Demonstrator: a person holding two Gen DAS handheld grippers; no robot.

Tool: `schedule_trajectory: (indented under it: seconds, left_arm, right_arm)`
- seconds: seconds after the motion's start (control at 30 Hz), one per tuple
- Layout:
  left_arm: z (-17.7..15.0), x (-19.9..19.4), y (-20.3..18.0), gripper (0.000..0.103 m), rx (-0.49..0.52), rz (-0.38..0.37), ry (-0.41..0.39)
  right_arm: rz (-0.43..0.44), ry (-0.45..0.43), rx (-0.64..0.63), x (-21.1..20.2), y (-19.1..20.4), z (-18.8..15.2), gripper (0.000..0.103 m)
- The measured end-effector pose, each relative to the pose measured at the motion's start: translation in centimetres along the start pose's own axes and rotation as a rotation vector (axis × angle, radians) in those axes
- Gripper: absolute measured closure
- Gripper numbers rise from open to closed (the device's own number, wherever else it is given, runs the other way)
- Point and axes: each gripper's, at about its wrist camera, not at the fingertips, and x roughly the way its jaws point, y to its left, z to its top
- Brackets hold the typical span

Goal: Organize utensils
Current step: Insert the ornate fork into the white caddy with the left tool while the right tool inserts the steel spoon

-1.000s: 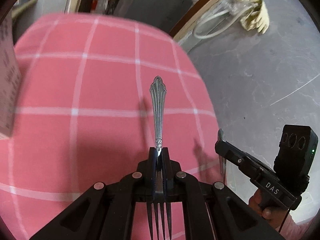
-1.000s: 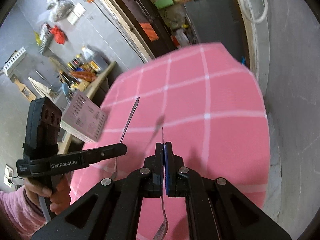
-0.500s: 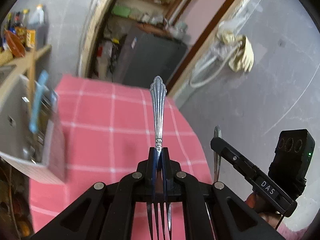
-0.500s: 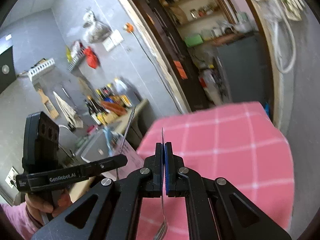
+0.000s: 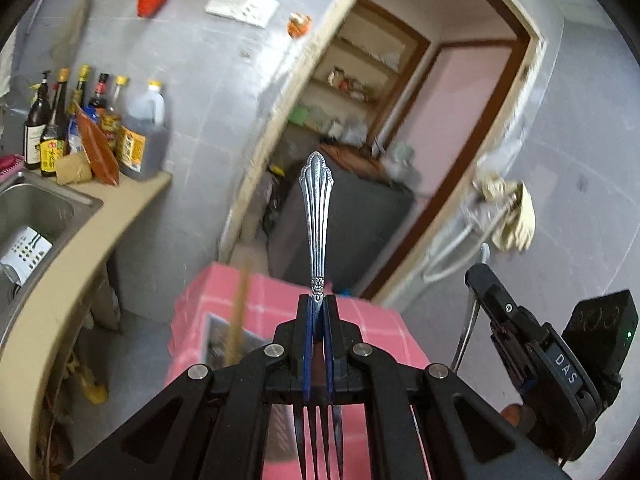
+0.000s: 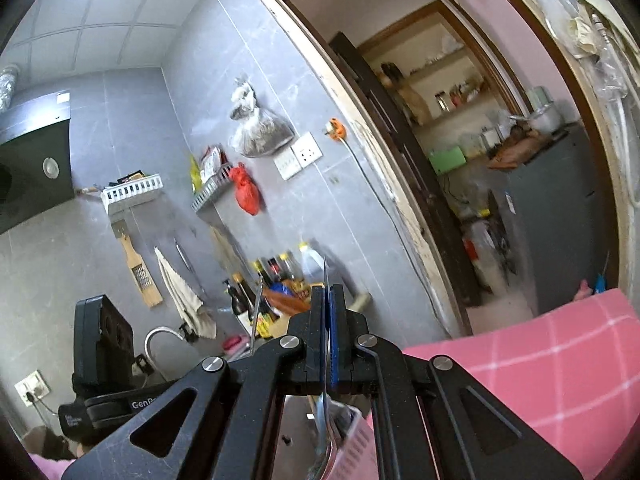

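Your left claw [image 5: 318, 312] clamps the ornate silver fork [image 5: 317, 220]; right claw [image 6: 329, 312] clamps a thin silver utensil [image 6: 326, 276], both raised above the pink checked bench [image 6: 540, 368]

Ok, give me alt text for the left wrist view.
The left hand-held gripper is shut on a silver fork, ornate handle pointing away, tines toward the camera. Beyond lie a pink checked tablecloth, a doorway and counter bottles.

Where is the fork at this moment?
In the left wrist view, the fork is clamped in the left hand-held gripper, its ornate handle pointing up and forward toward the doorway, its tines hanging below over the pink checked cloth.
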Motion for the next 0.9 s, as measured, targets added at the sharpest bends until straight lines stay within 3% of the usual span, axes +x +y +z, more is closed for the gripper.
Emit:
schedule_trajectory:
  seconds: [0.3, 0.6, 0.9]
  left_arm:
    - [-2.6, 1.5, 4.7, 0.098, -0.031, -0.114, -0.131]
    - [-5.2, 2.4, 6.7, 0.098, -0.003, -0.086, -0.233]
    - [-6.3, 1.6, 6.7, 0.097, 0.057, -0.085, -0.261]
  right_arm:
    - [0.013, -0.058, -0.042, 2.8, 0.9, -5.5, 0.101]
    - [0.017, -0.041, -0.123, 3.5, 1.4, -8.0, 0.101]
    - [0.018, 0.011, -0.148, 3.2, 1.2, -9.2, 0.101]
